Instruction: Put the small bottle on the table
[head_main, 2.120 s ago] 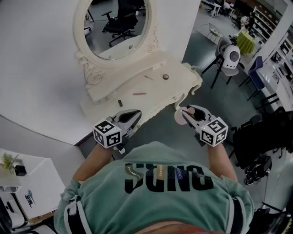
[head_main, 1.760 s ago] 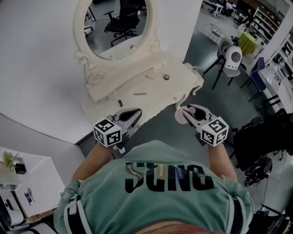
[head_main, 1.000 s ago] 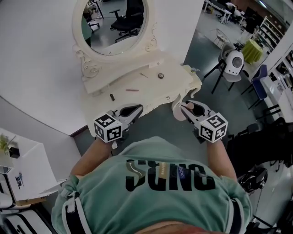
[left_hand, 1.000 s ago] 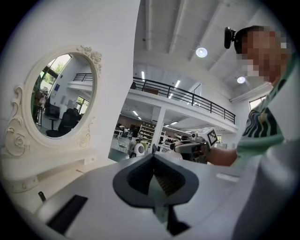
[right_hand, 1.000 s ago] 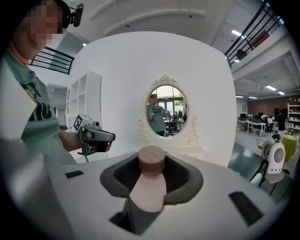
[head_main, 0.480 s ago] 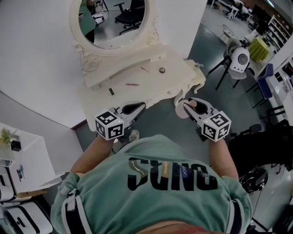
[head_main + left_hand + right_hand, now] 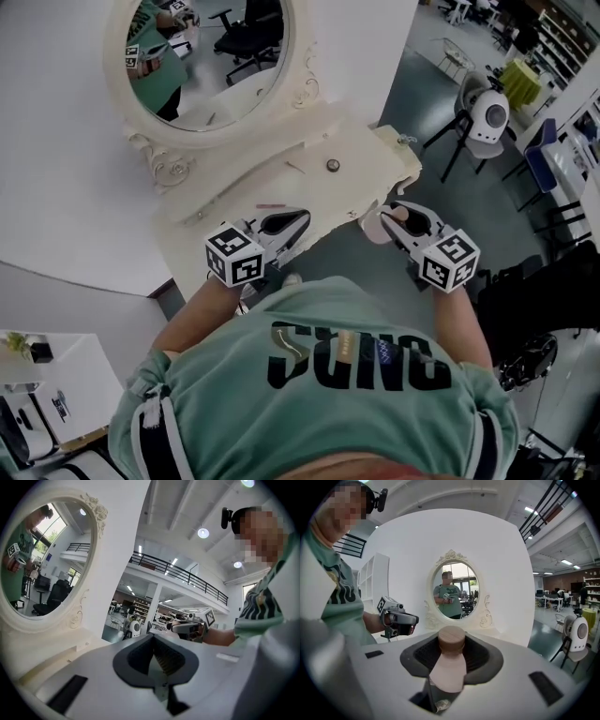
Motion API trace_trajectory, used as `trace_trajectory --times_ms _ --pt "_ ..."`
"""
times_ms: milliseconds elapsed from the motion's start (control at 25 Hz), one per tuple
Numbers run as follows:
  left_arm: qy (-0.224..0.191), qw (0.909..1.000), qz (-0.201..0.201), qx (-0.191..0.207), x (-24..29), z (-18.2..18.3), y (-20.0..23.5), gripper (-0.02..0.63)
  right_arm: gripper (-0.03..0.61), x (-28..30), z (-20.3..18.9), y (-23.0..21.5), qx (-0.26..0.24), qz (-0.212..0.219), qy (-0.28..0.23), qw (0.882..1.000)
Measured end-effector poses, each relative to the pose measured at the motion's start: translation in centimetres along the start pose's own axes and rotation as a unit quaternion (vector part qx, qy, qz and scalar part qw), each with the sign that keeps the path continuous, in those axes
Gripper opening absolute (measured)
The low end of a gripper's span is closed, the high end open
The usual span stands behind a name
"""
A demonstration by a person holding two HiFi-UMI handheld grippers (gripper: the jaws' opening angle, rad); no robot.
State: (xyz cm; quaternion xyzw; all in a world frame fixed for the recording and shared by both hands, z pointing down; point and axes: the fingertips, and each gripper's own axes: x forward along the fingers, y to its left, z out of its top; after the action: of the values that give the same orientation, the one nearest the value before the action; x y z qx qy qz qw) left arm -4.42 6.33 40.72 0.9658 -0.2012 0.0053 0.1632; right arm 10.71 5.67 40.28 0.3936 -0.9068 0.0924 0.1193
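The small bottle (image 7: pixel 449 667) is pale pink with a tan wooden cap (image 7: pixel 451 640). It stands between the pads of my right gripper (image 7: pixel 451 657), which is shut on it. In the head view the right gripper (image 7: pixel 392 213) holds the bottle (image 7: pixel 373 229) just off the front right corner of the cream dressing table (image 7: pixel 366 155). My left gripper (image 7: pixel 298 221) hovers over the table's front edge, jaws shut with nothing between them. The left gripper view shows its pads (image 7: pixel 165 660) meeting in a narrow V.
An oval mirror (image 7: pixel 202 56) in a carved cream frame stands at the back of the table. On the tabletop lie a small dark round thing (image 7: pixel 331 166), a thin stick (image 7: pixel 295 168) and a pink stick (image 7: pixel 270 205). A white rounded machine (image 7: pixel 488 116) stands to the right.
The person has stepped closer to the dressing table. Both grippers now reach its front edge, the left one over the tabletop. The bottle stays in the right gripper.
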Motion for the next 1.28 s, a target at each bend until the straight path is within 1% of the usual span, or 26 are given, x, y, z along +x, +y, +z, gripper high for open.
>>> trace_trajectory --times_ms 160,280,400,480,640,800,920,1040,1120,1200,1280 --pt "0.005 0.9997 -0.025 0.005 1.9 2.5 6.4 0.009 0.121 5.3 2.1 -3.0 0.004 -0.015 -0.003 1.000" --pt "0.011 0.9991 -0.042 0.005 3.1 3.7 10.8 0.009 0.121 9.0 3.9 -5.1 0.010 -0.027 -0.008 1.000" --pt "0.009 0.9980 -0.060 -0.017 4.2 4.1 14.5 0.009 0.121 12.1 5.1 -7.2 0.016 -0.037 -0.009 0.999" --pt "0.010 0.9969 -0.069 -0.037 4.8 3.7 16.5 0.009 0.121 13.8 5.6 -8.2 0.023 -0.039 -0.006 0.999" --pt "0.017 0.9962 -0.063 -0.058 5.6 2.4 19.5 0.009 0.121 16.4 5.6 -9.8 0.028 -0.030 0.010 0.999" --pt "0.015 0.9965 -0.036 -0.075 6.7 1.4 21.5 0.009 0.121 18.1 4.7 -12.4 0.027 -0.006 0.023 0.999" --pt "0.019 0.9971 0.003 -0.074 7.6 1.1 22.7 0.009 0.121 18.7 4.4 -14.9 0.029 0.023 0.018 0.999" --pt "0.010 0.9969 0.038 -0.068 10.0 1.4 23.0 0.009 0.121 18.0 4.6 -18.0 0.019 0.045 0.014 0.999" --pt "-0.002 0.9948 0.074 -0.069 11.4 1.5 23.0 0.008 0.121 17.7 4.4 -19.9 0.006 0.068 0.013 0.998" --pt "-0.019 0.9903 0.113 -0.078 12.7 2.0 23.1 0.009 0.121 17.7 4.1 -21.8 -0.008 0.094 0.014 0.995" --pt "-0.029 0.9873 0.135 -0.077 14.5 2.6 22.7 0.009 0.121 17.3 4.0 -23.5 -0.020 0.110 0.018 0.994"
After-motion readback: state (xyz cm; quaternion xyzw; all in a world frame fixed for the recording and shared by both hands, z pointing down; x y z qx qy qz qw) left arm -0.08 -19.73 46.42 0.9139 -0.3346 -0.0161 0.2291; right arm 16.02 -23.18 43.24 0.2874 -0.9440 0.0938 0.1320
